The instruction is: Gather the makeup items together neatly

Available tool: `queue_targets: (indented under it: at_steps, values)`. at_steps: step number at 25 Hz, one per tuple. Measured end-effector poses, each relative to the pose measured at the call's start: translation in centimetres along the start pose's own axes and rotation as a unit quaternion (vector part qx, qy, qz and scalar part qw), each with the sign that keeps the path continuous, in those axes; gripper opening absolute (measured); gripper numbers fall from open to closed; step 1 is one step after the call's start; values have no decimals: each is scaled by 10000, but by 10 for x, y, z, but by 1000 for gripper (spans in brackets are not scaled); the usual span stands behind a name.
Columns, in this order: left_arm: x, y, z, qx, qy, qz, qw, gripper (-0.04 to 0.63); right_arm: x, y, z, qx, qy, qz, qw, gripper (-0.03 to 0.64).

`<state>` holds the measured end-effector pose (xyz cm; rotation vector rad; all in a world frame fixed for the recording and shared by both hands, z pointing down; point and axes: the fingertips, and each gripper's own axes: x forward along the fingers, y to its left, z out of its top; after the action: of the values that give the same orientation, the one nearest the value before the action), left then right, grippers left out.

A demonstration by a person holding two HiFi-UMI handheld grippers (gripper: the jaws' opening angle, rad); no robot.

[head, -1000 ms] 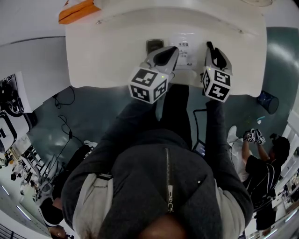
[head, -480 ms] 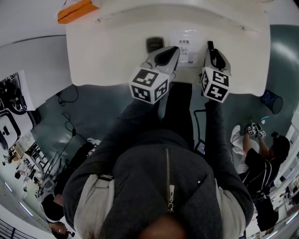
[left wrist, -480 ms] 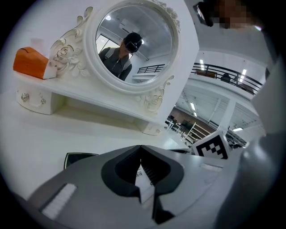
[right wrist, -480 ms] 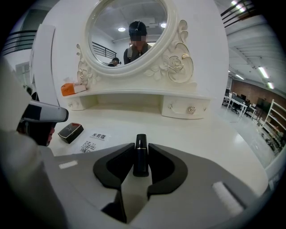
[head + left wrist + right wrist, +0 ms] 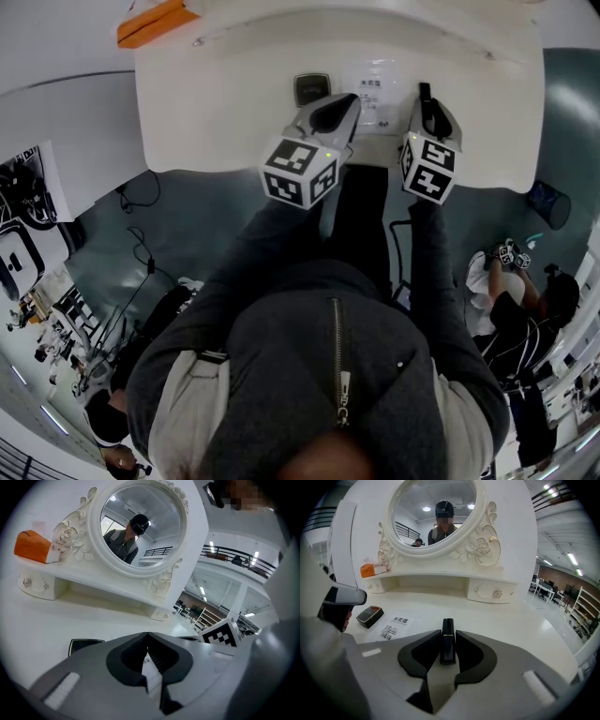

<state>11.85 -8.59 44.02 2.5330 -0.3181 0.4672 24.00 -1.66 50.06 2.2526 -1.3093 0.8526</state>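
jacket (image 5: 330, 375): nearest to us in the head view, dark and zipped, with both our arms reaching out over the table edge.
left gripper (image 5: 147, 634): we hold it low over the table. Its jaw tips meet with nothing between them, and through the slit behind the tips we see only printed paper.
right gripper (image 5: 448, 631): to the right of the left one and tilted down at the table. Its jaws are closed against the two sides of the lipstick.
lipstick (image 5: 448, 641): a slim black tube with a thin gold band, lying along the right gripper's jaws. Its far end pokes out past the tips, above the bare tabletop and to the right of the paper label.
paper label (image 5: 396, 624): a white sheet with dark print and a barcode, flat on the table. It lies under the left gripper's tips and between the case and the lipstick.
black case (image 5: 370, 616): small and flat with a reddish side, resting on the table just left of the paper label.
table (image 5: 520, 620): white and glossy.
drawer shelf (image 5: 492, 590): a white raised ledge at the back of the table, with small knobbed drawers.
orange box (image 5: 370, 570): on the left end of the shelf.
mirror (image 5: 433, 513): oval, in a carved white frame, standing on the shelf. We see a person reflected in it.
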Motion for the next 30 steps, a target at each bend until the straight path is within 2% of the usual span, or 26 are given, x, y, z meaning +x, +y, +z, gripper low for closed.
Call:
queue_targets:
  at_steps: [12,17,21,26,30]
  values:
    - [0,-5,4,49,-63,-34,10000,9,-1,-4,2,162,-3,-121,9998,112]
    - [-3,-10,13,121,-147,-50,9998,9,-5,-1,7,354,-6,113,9993,216]
    - [-8,-15,26,192,-291,-69,9994,9,-16,-2,21,479,-131,222,9985,259]
    - [-20,-26,52,227,-598,-88,9979,9,-51,-2,60,755,-561,410,9947,276]
    - [-31,-40,90,455,-1021,-194,9935,9,-87,3,117,914,-1276,752,9847,237]
